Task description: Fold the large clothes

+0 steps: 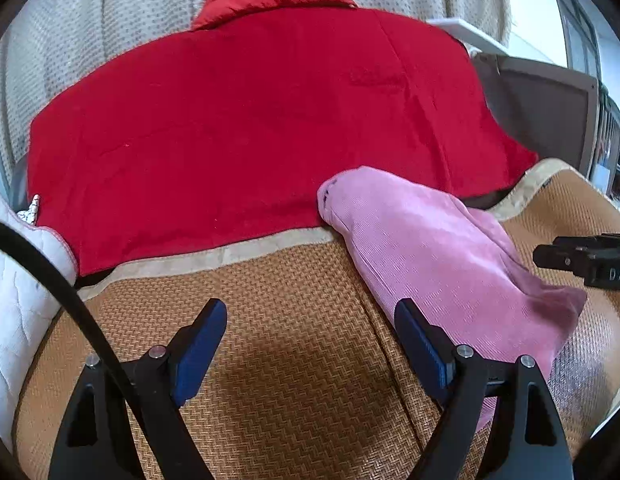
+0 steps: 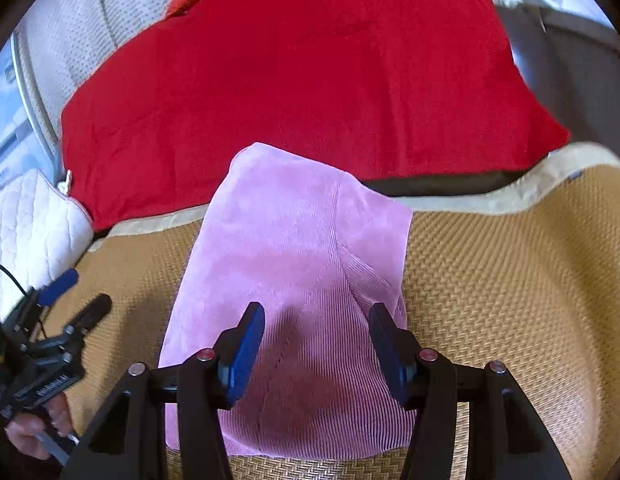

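1. Left wrist view: our left gripper [image 1: 310, 344] stands wide, with nothing between its blue pads [image 1: 199, 344]; only the woven mat [image 1: 293, 380] shows beneath it.
2. Just to its right lies the pink ribbed garment [image 1: 442, 256], already folded into a compact bundle on the mat, its far end overlapping the edge of the red jacket [image 1: 249, 120].
3. Right wrist view: our right gripper [image 2: 316, 344] hovers over the near part of the pink ribbed garment [image 2: 293, 280], jaws partly apart and the pads clear of the cloth, so it grips nothing.
4. We judge the pink piece finished; with both grippers free, we are clear to move to the next garment.
5. The red jacket [image 2: 310, 80] lies spread flat behind, collar away from us, probably laid out so its edges can be reached for folding.
6. A white quilted cushion [image 2: 33, 216] sits at the left, beside the jacket's hem.
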`<action>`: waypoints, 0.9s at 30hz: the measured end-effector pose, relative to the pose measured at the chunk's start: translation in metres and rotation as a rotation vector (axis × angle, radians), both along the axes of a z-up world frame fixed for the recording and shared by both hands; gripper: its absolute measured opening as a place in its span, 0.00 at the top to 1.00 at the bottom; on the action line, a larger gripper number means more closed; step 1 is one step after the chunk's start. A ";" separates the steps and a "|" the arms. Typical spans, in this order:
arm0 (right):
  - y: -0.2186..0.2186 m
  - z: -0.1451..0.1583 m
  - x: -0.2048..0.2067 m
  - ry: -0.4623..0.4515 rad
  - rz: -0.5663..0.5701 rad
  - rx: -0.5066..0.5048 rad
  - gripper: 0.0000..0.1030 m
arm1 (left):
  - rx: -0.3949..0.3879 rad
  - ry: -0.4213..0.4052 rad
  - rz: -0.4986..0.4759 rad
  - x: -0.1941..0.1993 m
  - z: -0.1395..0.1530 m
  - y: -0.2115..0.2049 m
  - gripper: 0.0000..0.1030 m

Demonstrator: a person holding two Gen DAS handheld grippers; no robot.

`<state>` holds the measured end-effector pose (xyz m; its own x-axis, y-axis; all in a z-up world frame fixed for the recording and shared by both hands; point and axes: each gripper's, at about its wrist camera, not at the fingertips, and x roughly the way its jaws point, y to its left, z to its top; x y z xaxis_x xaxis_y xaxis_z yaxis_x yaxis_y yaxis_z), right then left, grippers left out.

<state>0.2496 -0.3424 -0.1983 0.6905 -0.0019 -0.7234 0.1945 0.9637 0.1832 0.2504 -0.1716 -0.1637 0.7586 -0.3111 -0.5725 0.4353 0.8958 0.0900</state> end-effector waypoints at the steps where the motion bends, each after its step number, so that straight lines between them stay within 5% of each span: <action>1: 0.004 0.003 -0.002 -0.006 -0.001 -0.030 0.43 | -0.001 -0.004 0.002 -0.001 0.001 0.001 0.16; 11: 0.033 0.020 -0.015 -0.062 -0.004 -0.265 0.43 | 0.014 -0.006 -0.003 -0.002 -0.002 -0.002 0.15; 27: 0.029 0.015 -0.008 -0.036 -0.009 -0.304 0.43 | -0.009 0.028 -0.047 0.000 -0.004 -0.020 0.15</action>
